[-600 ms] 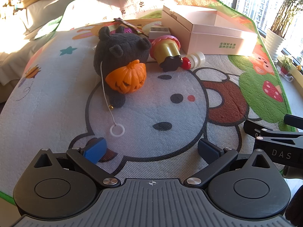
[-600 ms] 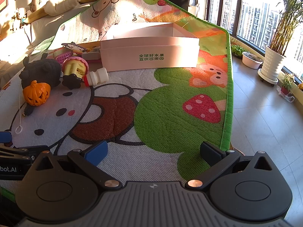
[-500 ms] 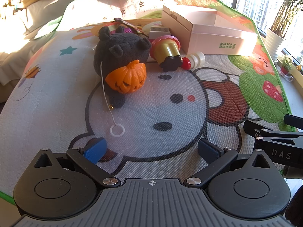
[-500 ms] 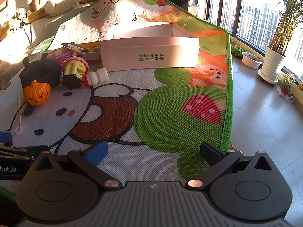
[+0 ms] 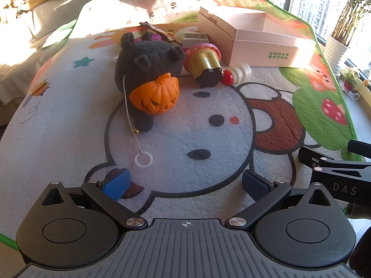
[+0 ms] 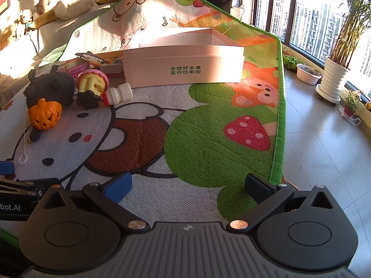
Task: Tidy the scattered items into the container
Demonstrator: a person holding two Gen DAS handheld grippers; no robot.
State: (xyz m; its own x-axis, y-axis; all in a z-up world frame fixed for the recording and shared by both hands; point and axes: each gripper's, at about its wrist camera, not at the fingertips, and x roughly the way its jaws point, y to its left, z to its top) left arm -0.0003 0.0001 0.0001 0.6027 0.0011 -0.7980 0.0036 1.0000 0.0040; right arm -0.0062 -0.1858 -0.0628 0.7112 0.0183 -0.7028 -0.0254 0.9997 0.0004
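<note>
A pale pink open box [image 5: 262, 44] [image 6: 183, 66] stands at the back of a cartoon play mat [image 5: 185, 125]. Left of it lie a dark grey plush toy [image 5: 148, 62] [image 6: 49, 86], an orange pumpkin [image 5: 155, 96] [image 6: 45, 114], a yellow-and-pink cupcake toy [image 5: 204, 60] [image 6: 91, 85] and a small white bottle with a red cap [image 5: 238, 73] [image 6: 118, 95]. A white cord with a ring [image 5: 143, 159] trails from the plush. My left gripper [image 5: 185, 183] is open above the mat, well short of the ring. My right gripper [image 6: 187, 185] is open over the green patch, with nothing between its fingers.
More small toys [image 6: 90, 60] lie behind the plush. The mat's green right edge [image 6: 280, 115] borders a tiled floor with potted plants [image 6: 334, 78] by the windows. A bed with pillows [image 6: 69, 2] is at the far left. The right gripper's body [image 5: 338, 173] shows at the left view's right side.
</note>
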